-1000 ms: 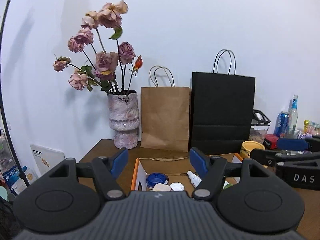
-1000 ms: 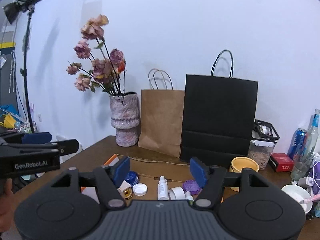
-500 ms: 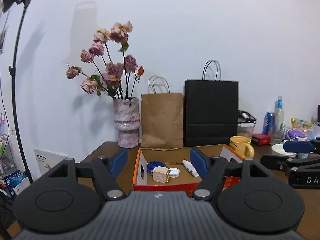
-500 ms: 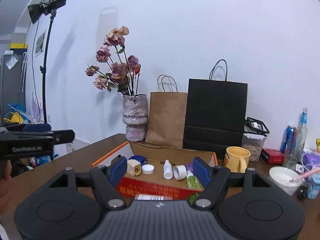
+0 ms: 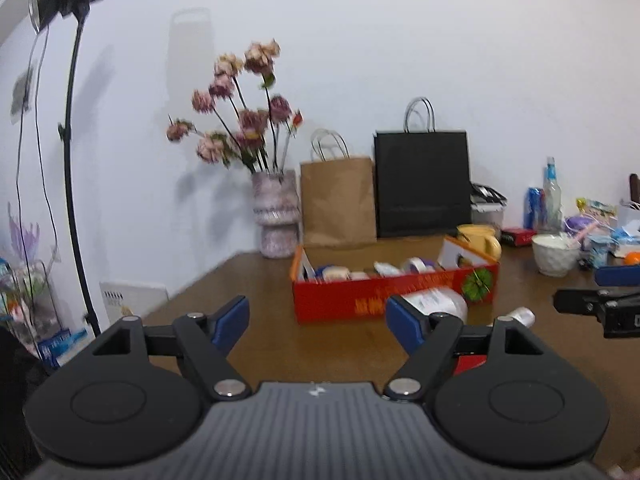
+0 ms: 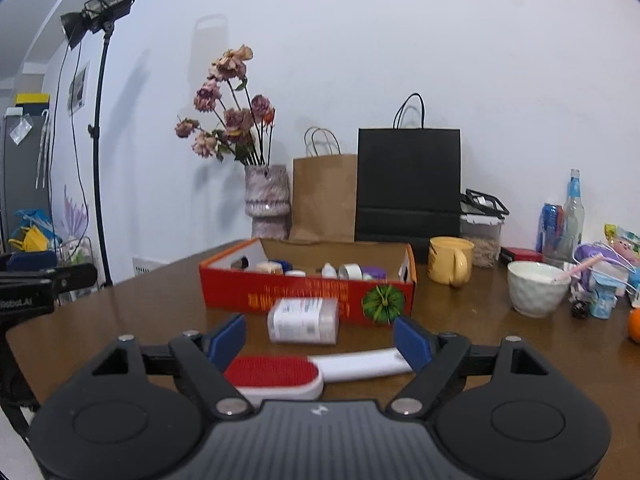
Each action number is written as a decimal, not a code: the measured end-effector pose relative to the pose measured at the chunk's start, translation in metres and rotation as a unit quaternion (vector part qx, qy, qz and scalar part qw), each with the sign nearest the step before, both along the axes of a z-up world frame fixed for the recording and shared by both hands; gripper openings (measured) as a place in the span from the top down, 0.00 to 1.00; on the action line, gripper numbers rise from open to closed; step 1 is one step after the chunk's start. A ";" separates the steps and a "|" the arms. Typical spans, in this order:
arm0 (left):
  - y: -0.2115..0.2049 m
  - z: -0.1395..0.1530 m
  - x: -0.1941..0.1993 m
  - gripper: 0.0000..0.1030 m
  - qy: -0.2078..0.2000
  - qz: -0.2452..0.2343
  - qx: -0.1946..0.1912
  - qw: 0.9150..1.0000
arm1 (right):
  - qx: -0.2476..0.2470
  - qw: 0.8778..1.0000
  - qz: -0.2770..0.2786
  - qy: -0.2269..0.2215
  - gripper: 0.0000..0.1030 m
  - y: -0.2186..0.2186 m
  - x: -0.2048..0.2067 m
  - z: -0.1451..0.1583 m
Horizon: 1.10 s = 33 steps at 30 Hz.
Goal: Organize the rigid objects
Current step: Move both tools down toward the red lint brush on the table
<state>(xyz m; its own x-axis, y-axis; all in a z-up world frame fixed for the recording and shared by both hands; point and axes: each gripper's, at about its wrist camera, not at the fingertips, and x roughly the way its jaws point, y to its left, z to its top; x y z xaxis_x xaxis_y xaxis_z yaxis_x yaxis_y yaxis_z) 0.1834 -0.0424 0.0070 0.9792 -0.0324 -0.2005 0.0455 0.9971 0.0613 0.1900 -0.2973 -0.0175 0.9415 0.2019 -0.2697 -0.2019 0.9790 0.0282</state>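
A lint brush (image 6: 316,370) with a red bristle pad and a white handle is found lying flat on the desk (image 6: 480,332), crosswise in front of the right gripper (image 6: 320,340), just below the level of the jaws. It is judged light, stiff and smooth-handled; a hold across the narrow white handle is advised, the bristle face being less sure. Just beyond it a clear plastic container (image 6: 303,321) with a printed label lies on its side, judged light, hard and liable to roll or slip. Behind stands the red box (image 6: 280,294), open-topped and already holding small bottles and lids. The right jaws have just been opening and stand wide, gripping nothing; the left gripper (image 5: 318,322) likewise, wide and empty.
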 end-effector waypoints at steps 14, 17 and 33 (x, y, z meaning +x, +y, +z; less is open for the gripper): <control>-0.020 -0.018 0.021 0.24 0.062 -0.034 -0.010 0.997 | 0.010 0.999 -0.014 0.050 0.22 -0.021 0.029 -0.016; -0.028 -0.021 0.031 0.24 0.075 -0.042 -0.006 0.996 | 0.011 0.998 -0.014 0.063 0.23 -0.029 0.044 -0.019; -0.052 -0.042 0.097 0.33 0.213 -0.059 -0.084 0.972 | -0.004 0.987 -0.019 0.160 0.53 -0.067 0.149 -0.037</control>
<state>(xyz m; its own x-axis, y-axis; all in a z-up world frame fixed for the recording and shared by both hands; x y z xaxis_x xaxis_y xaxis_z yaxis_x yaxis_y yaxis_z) 0.2803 -0.0944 -0.0354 0.7957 -0.2074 -0.5691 0.1466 0.9776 -0.1513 0.3394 -0.3643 -0.0543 0.8143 0.1650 -0.5565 -0.1467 0.9861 0.0777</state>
